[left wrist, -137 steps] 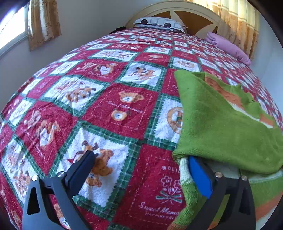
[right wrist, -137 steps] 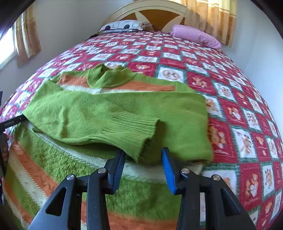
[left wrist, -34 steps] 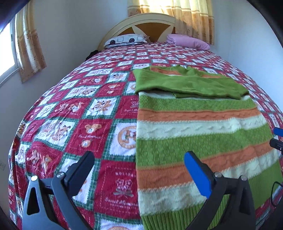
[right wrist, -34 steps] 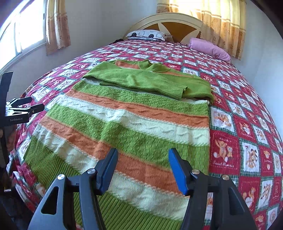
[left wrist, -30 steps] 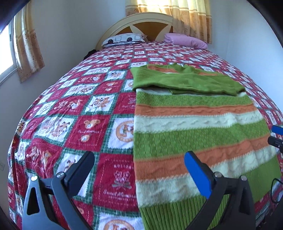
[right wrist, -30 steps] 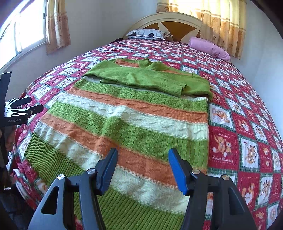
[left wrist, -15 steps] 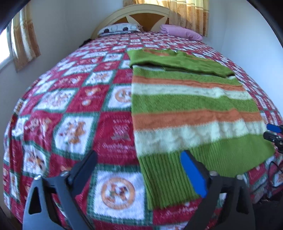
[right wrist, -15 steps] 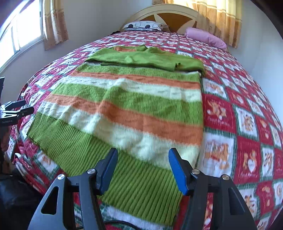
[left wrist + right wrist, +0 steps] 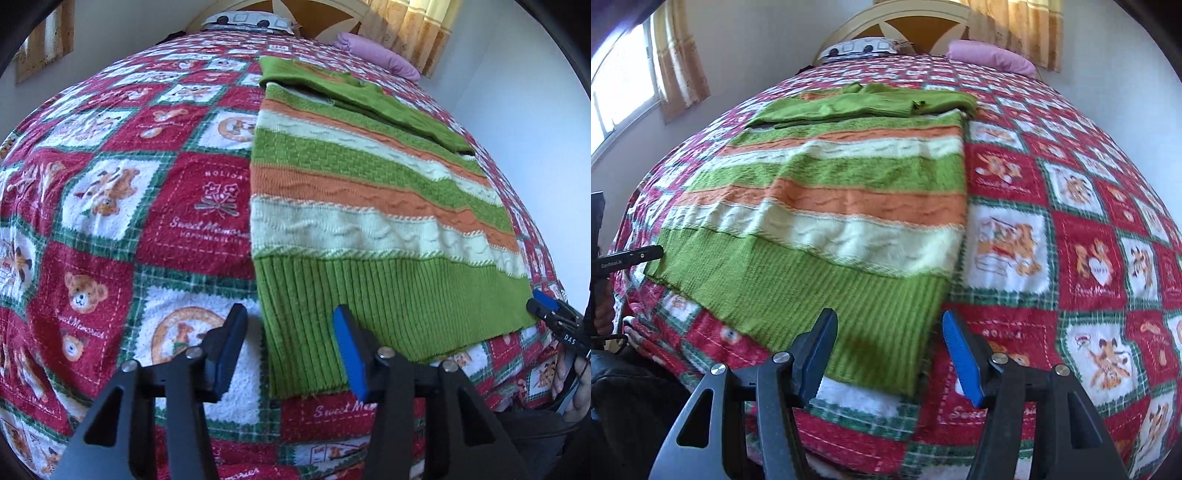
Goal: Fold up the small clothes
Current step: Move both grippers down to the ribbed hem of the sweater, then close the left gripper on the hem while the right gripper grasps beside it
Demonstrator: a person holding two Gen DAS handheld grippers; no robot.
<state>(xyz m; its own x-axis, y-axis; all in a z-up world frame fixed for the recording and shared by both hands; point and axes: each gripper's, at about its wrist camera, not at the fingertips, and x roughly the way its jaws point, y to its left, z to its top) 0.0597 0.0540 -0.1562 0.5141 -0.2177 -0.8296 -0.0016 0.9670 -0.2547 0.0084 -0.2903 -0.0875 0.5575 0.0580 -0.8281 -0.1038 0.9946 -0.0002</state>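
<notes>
A striped knit sweater [image 9: 369,206], green, orange and cream, lies flat on the bed with its sleeves folded across the top. It also shows in the right wrist view [image 9: 831,206]. My left gripper [image 9: 290,350] is open, its jaws astride the left corner of the green ribbed hem [image 9: 354,302], low over it. My right gripper [image 9: 890,354] is open, its jaws astride the right corner of the hem [image 9: 849,314]. Neither holds anything. The right gripper's tip also shows in the left wrist view [image 9: 546,310].
The bed carries a red, green and white teddy-bear patchwork blanket [image 9: 110,184]. A pink pillow [image 9: 993,57] and a patterned pillow [image 9: 864,48] lie by the wooden headboard [image 9: 916,26]. Curtained window [image 9: 624,85] at left. The bed's near edge is just below the grippers.
Both grippers have drawn back from the folded sleeves down to the sweater's hem and dropped low over its two corners. The left jaws stand narrower than before.
</notes>
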